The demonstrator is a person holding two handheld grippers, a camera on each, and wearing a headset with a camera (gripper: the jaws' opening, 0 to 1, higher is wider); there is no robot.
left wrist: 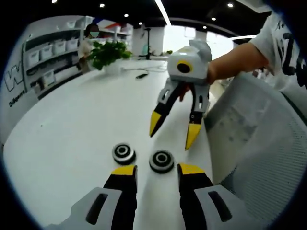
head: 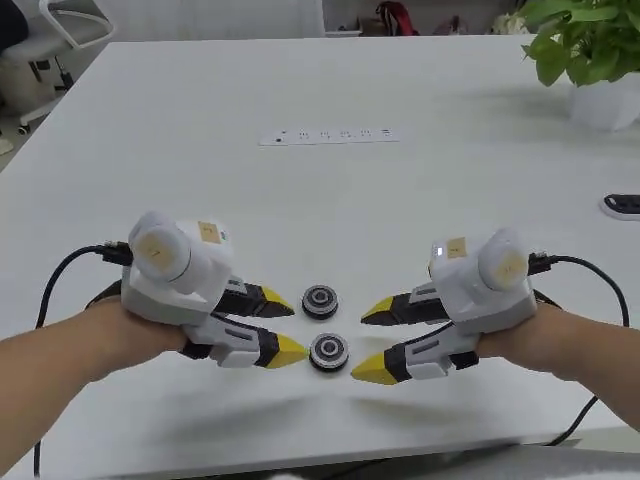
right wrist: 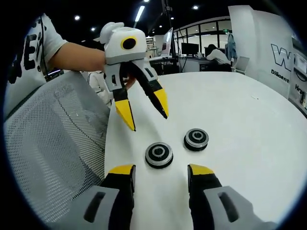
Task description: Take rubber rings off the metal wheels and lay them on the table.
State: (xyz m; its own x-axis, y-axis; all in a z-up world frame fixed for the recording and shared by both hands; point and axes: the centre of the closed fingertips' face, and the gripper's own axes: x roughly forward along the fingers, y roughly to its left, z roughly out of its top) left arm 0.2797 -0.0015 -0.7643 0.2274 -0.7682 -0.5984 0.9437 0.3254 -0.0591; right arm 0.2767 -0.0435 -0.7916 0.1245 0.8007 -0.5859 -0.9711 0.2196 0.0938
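Note:
Two small metal wheels with black rubber rings lie flat on the white table: the near wheel (head: 329, 350) (left wrist: 161, 161) (right wrist: 159, 155) and the far wheel (head: 320, 300) (left wrist: 123, 153) (right wrist: 196, 139). My left gripper (head: 286, 326) (left wrist: 156, 170) (right wrist: 147, 114) is open, its yellow tips just left of the wheels. Facing it from the right, my right gripper (head: 370, 340) (right wrist: 161, 169) (left wrist: 172, 132) is open too. The near wheel lies between the two lower tips, untouched. Neither gripper holds anything.
A white power strip (head: 329, 136) is set into the table further back. A potted plant (head: 590, 55) stands at the far right, a dark object (head: 623, 205) at the right edge. A mesh chair (right wrist: 53, 158) is by the near table edge.

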